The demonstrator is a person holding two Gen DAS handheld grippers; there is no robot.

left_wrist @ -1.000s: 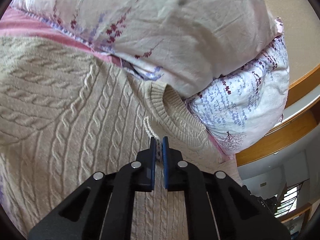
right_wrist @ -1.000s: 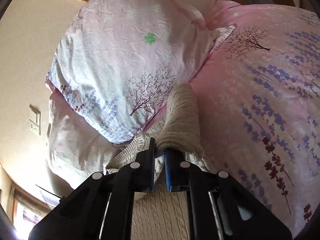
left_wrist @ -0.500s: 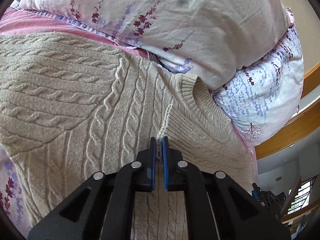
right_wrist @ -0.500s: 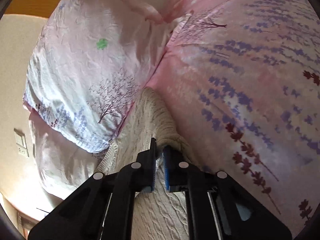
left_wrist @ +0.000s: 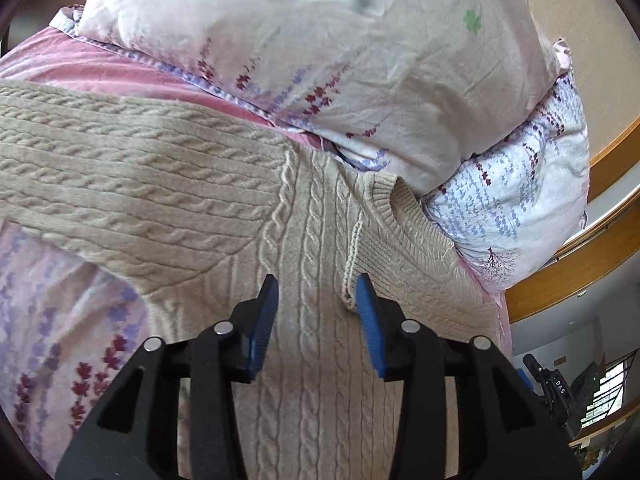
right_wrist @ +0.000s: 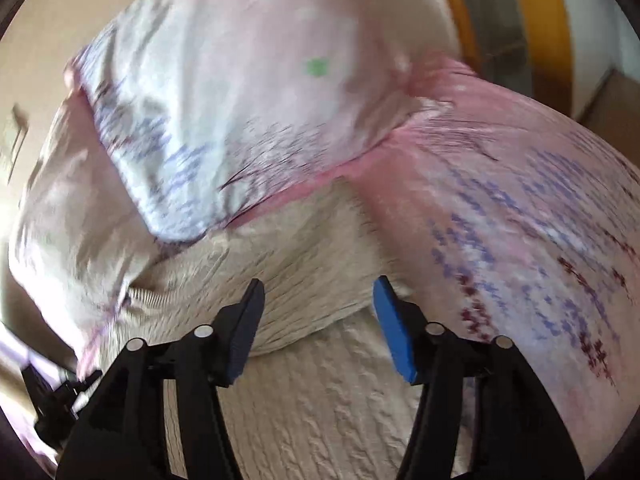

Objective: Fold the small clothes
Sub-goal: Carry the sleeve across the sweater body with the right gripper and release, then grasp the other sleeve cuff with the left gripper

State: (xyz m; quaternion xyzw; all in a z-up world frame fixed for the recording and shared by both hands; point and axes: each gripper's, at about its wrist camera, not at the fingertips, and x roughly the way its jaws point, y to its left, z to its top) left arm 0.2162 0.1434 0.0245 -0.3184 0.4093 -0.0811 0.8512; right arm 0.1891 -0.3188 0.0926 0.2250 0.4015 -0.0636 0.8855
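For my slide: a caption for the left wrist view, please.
Open left gripper above sweater on bed.

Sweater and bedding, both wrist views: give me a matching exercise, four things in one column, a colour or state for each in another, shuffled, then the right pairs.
Things:
1. sweater
2. left gripper
3. upper pillow
4. bedsheet

Colours or states:
A. pink with purple flower sprigs
B. beige cable knit, lying spread out
C. pale, creased, with a small green mark
D. jaws apart, blue pads not pressing the knit

Pairs: 1-B, 2-D, 3-C, 4-A
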